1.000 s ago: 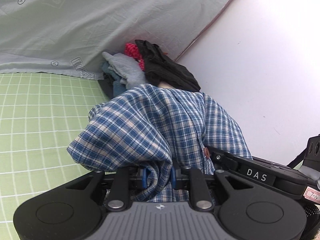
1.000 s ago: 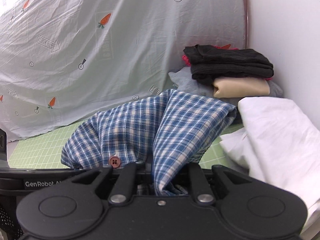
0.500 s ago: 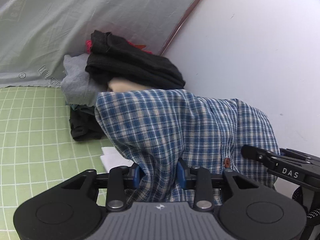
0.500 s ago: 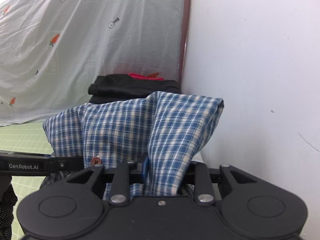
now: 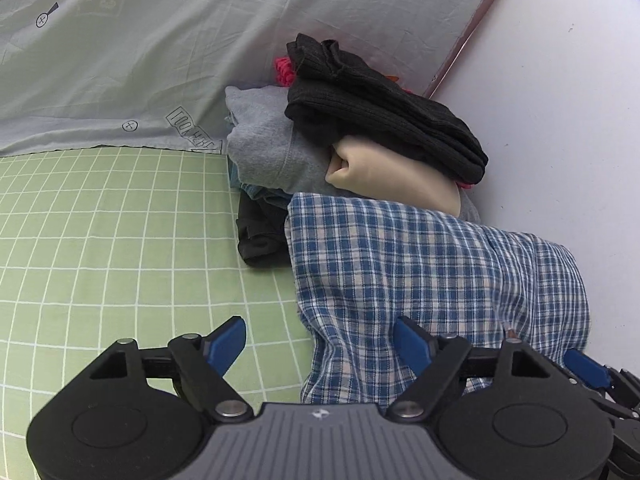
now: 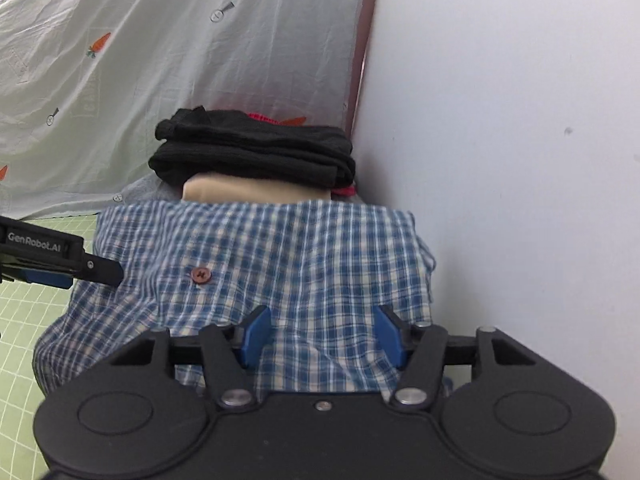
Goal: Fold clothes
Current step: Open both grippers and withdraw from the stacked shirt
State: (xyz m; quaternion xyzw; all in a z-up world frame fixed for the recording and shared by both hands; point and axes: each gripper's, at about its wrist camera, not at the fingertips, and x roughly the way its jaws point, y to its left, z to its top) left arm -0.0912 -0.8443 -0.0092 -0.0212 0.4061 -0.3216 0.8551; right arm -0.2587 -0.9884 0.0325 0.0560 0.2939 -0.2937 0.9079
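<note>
A folded blue plaid shirt (image 5: pixel 432 276) lies in front of a stack of folded clothes, against the white wall. It also fills the middle of the right wrist view (image 6: pixel 280 264), brown button up. My left gripper (image 5: pixel 320 346) is open, its jaws wide apart at the shirt's near left edge, holding nothing. My right gripper (image 6: pixel 320 338) is open too, its blue pads either side of the shirt's near edge, not pinching it. The left gripper's finger (image 6: pixel 60 260) shows at the left of the right wrist view.
The stack holds a black ribbed garment (image 5: pixel 384 108) on top, a beige one (image 5: pixel 392 178), a grey one (image 5: pixel 268 148) and dark ones below. A pale printed sheet (image 5: pixel 160 48) hangs behind. A green grid mat (image 5: pixel 112 240) covers the surface. The white wall (image 6: pixel 520 140) is at the right.
Both grippers have opened and let go of the plaid shirt, which now lies in front of the stack. The views have dropped lower and closer to the mat.
</note>
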